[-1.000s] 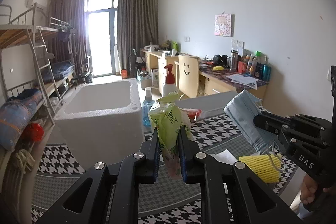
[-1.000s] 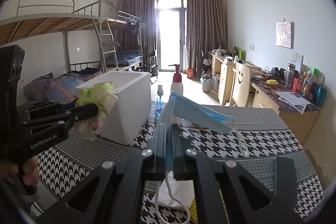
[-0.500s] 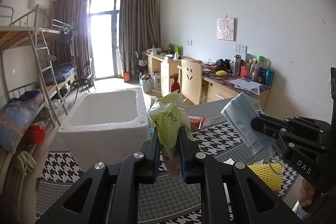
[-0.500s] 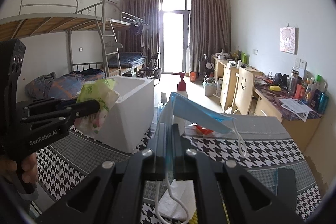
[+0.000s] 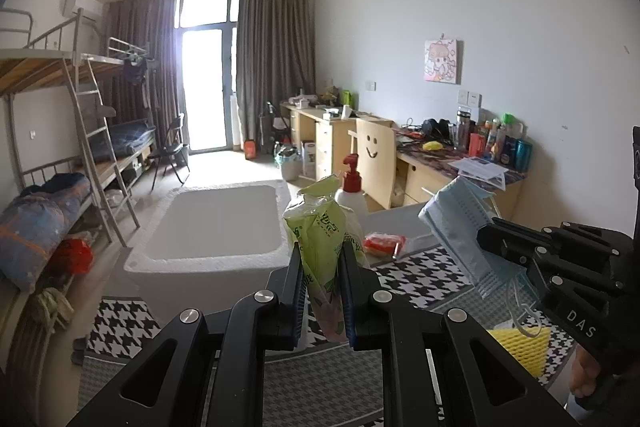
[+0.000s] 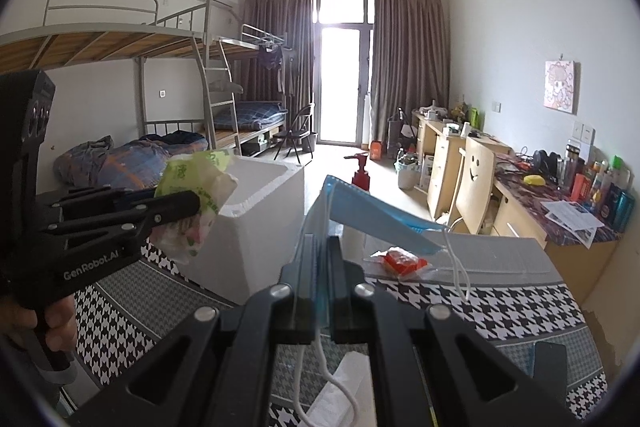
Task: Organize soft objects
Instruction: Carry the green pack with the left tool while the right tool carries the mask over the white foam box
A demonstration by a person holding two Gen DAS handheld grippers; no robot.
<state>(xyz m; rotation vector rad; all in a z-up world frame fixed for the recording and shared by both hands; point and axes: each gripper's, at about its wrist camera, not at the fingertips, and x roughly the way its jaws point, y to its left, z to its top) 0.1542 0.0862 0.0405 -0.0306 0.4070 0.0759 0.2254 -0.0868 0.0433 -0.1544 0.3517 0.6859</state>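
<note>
Both grippers have risen slightly over the houndstooth table. Left gripper clamps the green tissue pack; right gripper pinches the blue face mask. White foam box fills the table's far-left corner; beyond stand bunk beds and desks.

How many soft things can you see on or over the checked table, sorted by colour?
Green tissue pack: 1
Blue face mask: 1
Yellow foam net: 1
Red packet: 1
White tissue: 1
Total: 5

foam box left of pump bottle
</note>
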